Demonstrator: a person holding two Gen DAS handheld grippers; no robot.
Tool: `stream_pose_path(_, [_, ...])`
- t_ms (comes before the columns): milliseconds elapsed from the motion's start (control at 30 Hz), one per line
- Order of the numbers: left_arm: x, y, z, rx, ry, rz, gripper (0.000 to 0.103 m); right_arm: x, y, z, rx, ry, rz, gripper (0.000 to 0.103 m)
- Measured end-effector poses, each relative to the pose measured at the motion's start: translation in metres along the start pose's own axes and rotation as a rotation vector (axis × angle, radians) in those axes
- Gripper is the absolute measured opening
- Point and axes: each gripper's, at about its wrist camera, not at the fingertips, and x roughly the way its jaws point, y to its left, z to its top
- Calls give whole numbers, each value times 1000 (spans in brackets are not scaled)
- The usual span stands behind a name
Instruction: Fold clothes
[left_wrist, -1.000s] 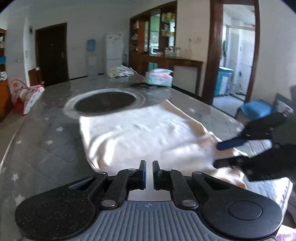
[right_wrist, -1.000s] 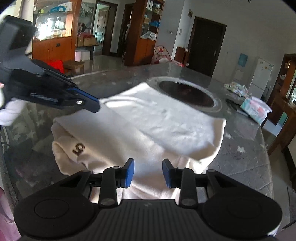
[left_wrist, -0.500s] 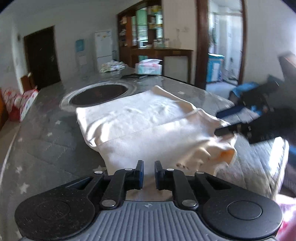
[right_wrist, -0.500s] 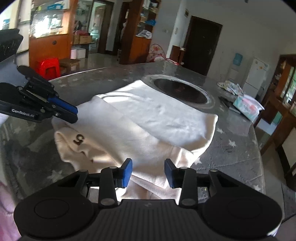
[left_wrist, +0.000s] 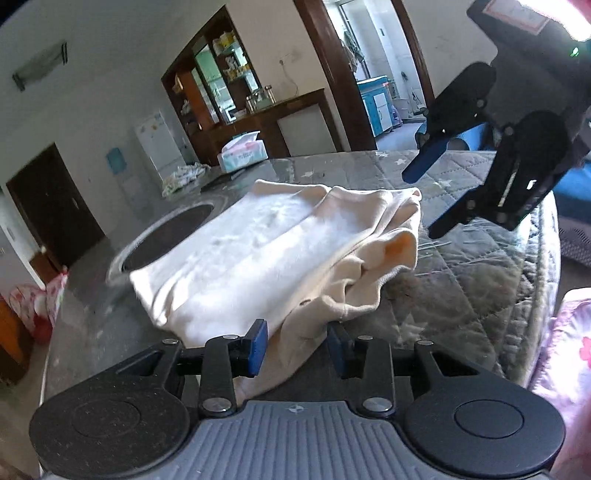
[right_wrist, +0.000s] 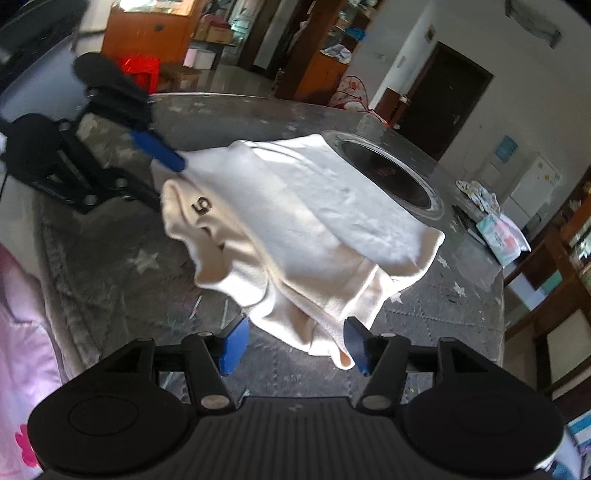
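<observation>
Where the two fisheye views overlapped, one cream garment (left_wrist: 280, 251) lay folded in layers on the grey quilted table cover (left_wrist: 480, 280), its far edge just beside a single dark round inset (right_wrist: 388, 177) in the tabletop. A dark mark reading like "5" (right_wrist: 201, 206) showed on the garment's near-left fold in the right wrist view; further marks below it were creased under and could not be read. How many layers the fold held could not be counted.

Two grippers. The left gripper (left_wrist: 295, 347) had its blue-padded fingers (left_wrist: 257, 345) spread apart, with a loose tail of the garment lying between them; whether the pads touched the cloth could not be told. The right gripper (right_wrist: 293, 343) likewise stood with its fingers wide, the garment's near corner hanging between them ungripped. Each gripper also appeared in the other's view: the right one at the far right of the left wrist view, raised above the table and parted, its body cut off by the frame; the left one at the left of the right wrist view, blurred.

One tissue pack (left_wrist: 242, 153) sat at the far side of the table, one crumpled cloth (left_wrist: 183, 175) near it. One white fridge (left_wrist: 159, 144) stood against the far wall. A pink floral sleeve (right_wrist: 22, 332) was cut off at the frame edge.
</observation>
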Motion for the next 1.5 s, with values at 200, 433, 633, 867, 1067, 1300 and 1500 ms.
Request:
stream_pose_path(200, [3,-8,0,75,-62,6,14,4,9,1,-78,-19,-3,66])
stream_pose_path(433, [7,27,19,-84,-91,-30,9,14,15,5,-151,-54,-2,65])
stream_pose_path(633, [15,51,29,-194,-91,-66,9,37,1,15,-105,-80,9,43])
stream_pose_path(867, [14,41,14,-159,-79,-65,19,46,-24,21,20,-54,79,14])
stream_pose_path(1067, [7,26,-7,-95,-52,-46,34,38,-30,27,72,-64,95,12])
stream_pose_path(1300, [7,21,-19,-14,-43,-3,37,36,-30,31,61,-64,83,12])
stream_pose_path(1500, [8,34,-19,-53,-42,-46,8,35,-24,30,56,-71,69,9])
